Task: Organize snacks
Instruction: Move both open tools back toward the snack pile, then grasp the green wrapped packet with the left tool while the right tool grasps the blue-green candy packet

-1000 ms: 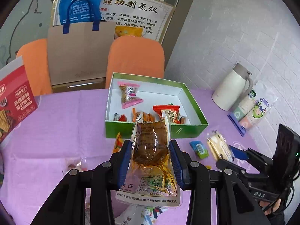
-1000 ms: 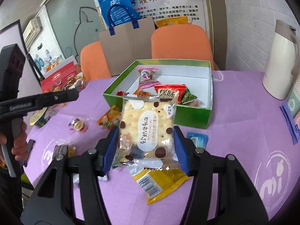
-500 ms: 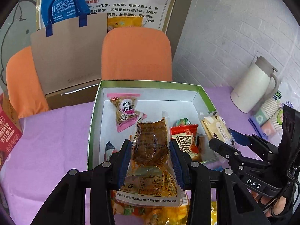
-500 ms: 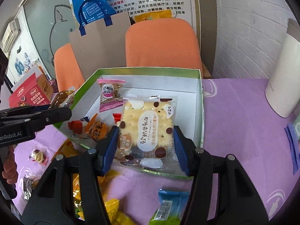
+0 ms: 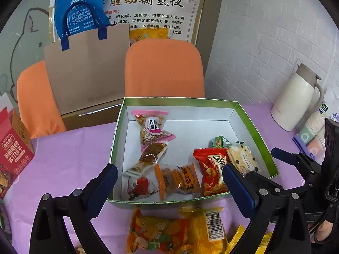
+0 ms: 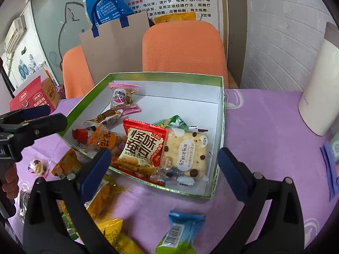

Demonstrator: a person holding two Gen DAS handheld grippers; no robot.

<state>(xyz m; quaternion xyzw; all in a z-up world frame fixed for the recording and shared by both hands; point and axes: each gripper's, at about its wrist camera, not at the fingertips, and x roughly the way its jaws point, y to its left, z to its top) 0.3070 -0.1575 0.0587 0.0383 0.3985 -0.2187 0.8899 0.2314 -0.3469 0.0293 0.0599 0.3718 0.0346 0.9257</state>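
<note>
Over green box (image 5: 252, 124): both tongs (image 5: 167, 182) (image 6: 163, 160) spread wide, empty.

Left wrist view: looks forward and down between its own spread fingers from the near edge of the green box (image 5: 253, 124), close above it, facing the orange chair (image 5: 164, 67) and wall poster (image 5: 152, 14).
Right wrist view: same direction, from the box's near right corner (image 6: 214, 188), equally close.
Shared: box interior, red bean-snack packet (image 5: 211, 169) (image 6: 144, 146), spotted biscuit packet (image 6: 188, 154), chair, poster, white kettle (image 5: 294, 99).
Cross-sight: the right gripper (image 5: 296, 158) shows at the left view's right edge; the left gripper (image 6: 31, 120) at the right view's left edge.
</note>
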